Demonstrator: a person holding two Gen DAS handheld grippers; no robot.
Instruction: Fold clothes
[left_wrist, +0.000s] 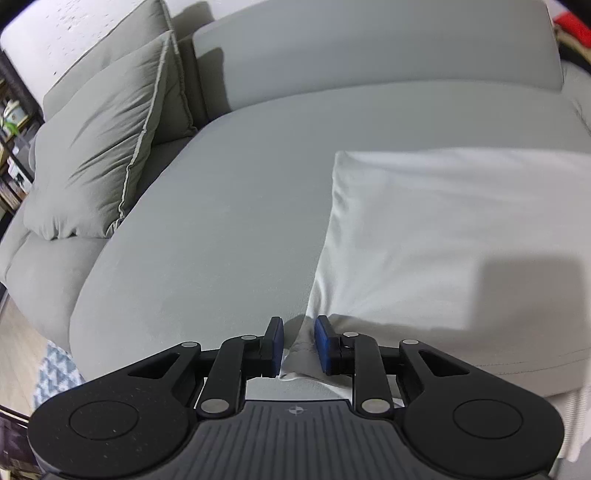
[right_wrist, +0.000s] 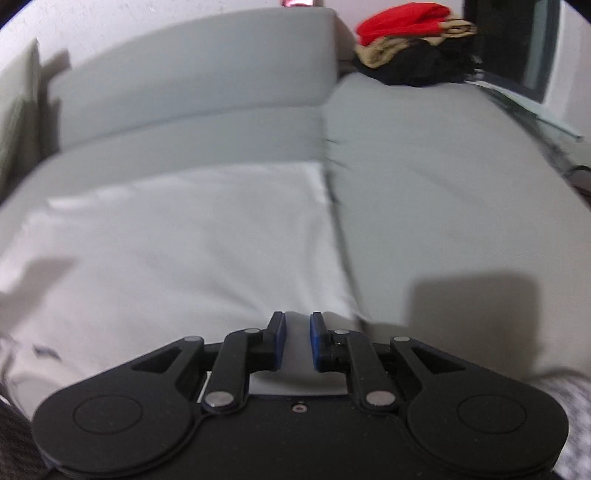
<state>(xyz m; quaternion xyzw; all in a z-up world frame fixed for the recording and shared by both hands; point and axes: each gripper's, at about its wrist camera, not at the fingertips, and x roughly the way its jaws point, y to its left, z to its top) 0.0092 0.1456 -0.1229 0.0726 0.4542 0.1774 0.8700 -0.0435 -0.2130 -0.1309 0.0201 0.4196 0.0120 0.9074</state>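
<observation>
With the white garment (left_wrist: 443, 236) flat on the sofa (left_wrist: 221, 221), both the left tool (left_wrist: 299, 345) and right tool (right_wrist: 297, 341) stand slightly apart, gripping nothing, so its near corners may slump and crease.

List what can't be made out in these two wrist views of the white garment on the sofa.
- White garment: its type; folded flat, its right side cut off by the left wrist frame edge.
- Its near edge: covered by the left gripper and right gripper.
- Whether either gripper's pads pinch cloth: fabric shows in both gaps, contact unclear.
- Clothes pile: item count; far off and motion-blurred in the right wrist view.
</observation>
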